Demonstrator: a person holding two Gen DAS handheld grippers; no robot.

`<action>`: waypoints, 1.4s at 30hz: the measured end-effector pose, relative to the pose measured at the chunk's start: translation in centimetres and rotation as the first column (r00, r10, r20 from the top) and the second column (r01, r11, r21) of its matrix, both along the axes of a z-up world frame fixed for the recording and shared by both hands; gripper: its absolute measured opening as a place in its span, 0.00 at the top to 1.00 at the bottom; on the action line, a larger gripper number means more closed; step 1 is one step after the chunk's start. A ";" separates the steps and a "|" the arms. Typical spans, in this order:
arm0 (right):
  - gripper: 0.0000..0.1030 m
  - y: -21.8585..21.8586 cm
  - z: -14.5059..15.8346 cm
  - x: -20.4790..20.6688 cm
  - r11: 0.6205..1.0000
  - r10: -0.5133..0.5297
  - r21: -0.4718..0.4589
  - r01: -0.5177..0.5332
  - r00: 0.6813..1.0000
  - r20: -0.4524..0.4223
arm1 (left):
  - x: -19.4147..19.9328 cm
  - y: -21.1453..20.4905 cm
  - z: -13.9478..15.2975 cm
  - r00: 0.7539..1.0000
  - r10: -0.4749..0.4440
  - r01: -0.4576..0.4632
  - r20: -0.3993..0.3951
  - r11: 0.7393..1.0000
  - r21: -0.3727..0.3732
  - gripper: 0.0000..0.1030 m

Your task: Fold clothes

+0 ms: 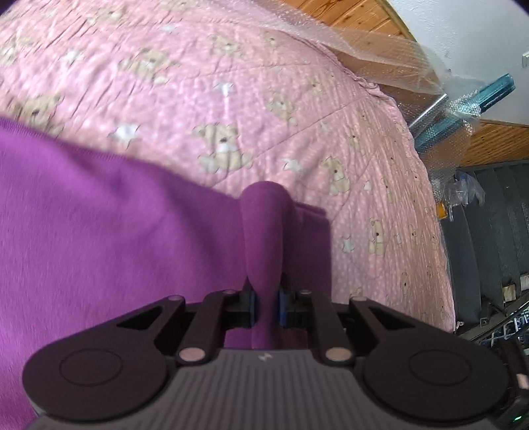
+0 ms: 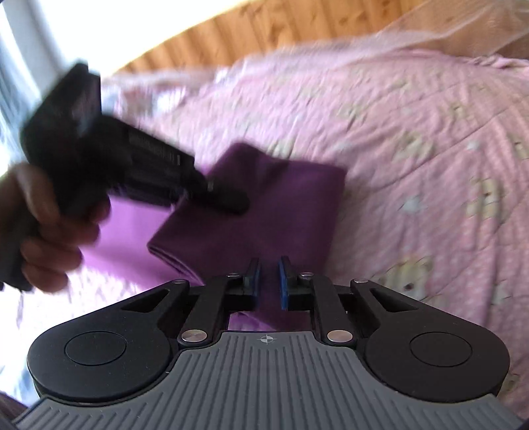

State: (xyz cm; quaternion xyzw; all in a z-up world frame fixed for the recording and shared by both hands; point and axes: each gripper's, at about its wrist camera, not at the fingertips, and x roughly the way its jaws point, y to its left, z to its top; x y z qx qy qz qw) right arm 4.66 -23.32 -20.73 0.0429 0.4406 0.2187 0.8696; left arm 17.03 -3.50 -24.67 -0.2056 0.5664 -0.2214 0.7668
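A purple garment (image 1: 99,225) lies on a pink bedspread with teddy bears (image 1: 231,82). My left gripper (image 1: 266,297) is shut on a bunched fold of the garment, which sticks up between its blue pads. In the right wrist view the garment (image 2: 284,205) lies folded on the bedspread (image 2: 413,132). My right gripper (image 2: 268,281) hangs just over the garment's near edge with its jaws a narrow gap apart and nothing clearly pinched. The left gripper (image 2: 231,201), held by a hand, shows at the left of that view, touching the garment.
The bed's right edge drops to dark stairs (image 1: 489,231). Bubble wrap (image 1: 396,49) and a teal item (image 1: 463,112) lie beyond the bed by a wooden wall (image 2: 264,29). A bright window (image 2: 20,49) is at far left.
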 end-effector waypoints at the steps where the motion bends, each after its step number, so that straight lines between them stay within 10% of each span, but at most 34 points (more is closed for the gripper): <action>1: 0.87 0.4 -0.3 -0.4 1.000 0.009 -0.025 -0.009 1.000 0.001 | -0.2 0.2 -0.3 1.000 0.012 -0.012 0.001 1.000 0.016 0.75; 19: 0.65 -2.4 1.0 11.0 0.994 0.081 -0.067 -0.081 0.997 -0.007 | -2.9 3.3 -0.3 0.992 0.128 -0.127 0.018 0.991 -0.035 0.61; 21: 0.90 -2.4 0.0 12.0 0.994 0.088 -0.055 -0.090 0.996 -0.031 | -3.2 2.8 -0.7 0.993 0.116 -0.116 0.017 0.993 0.001 0.63; 24: 0.93 -1.9 -1.0 13.1 0.994 0.081 -0.074 -0.083 0.996 -0.035 | -3.4 2.5 -0.8 0.992 0.115 -0.116 0.043 0.993 0.032 0.65; 30: 0.90 -0.8 0.2 11.5 0.988 0.071 -0.141 -0.065 0.997 0.043 | -4.2 2.7 0.5 0.989 0.135 -0.137 0.065 0.990 0.030 0.67; 34: 0.89 -1.8 3.4 7.3 0.997 0.082 -0.016 -0.081 0.993 0.081 | -5.1 2.8 1.0 0.987 0.143 -0.143 0.076 0.990 0.001 0.65; 42: 0.83 -0.5 0.3 3.1 0.989 0.139 -0.051 -0.137 0.990 0.030 | -5.6 3.5 0.6 0.985 0.164 -0.166 0.056 0.986 0.028 0.63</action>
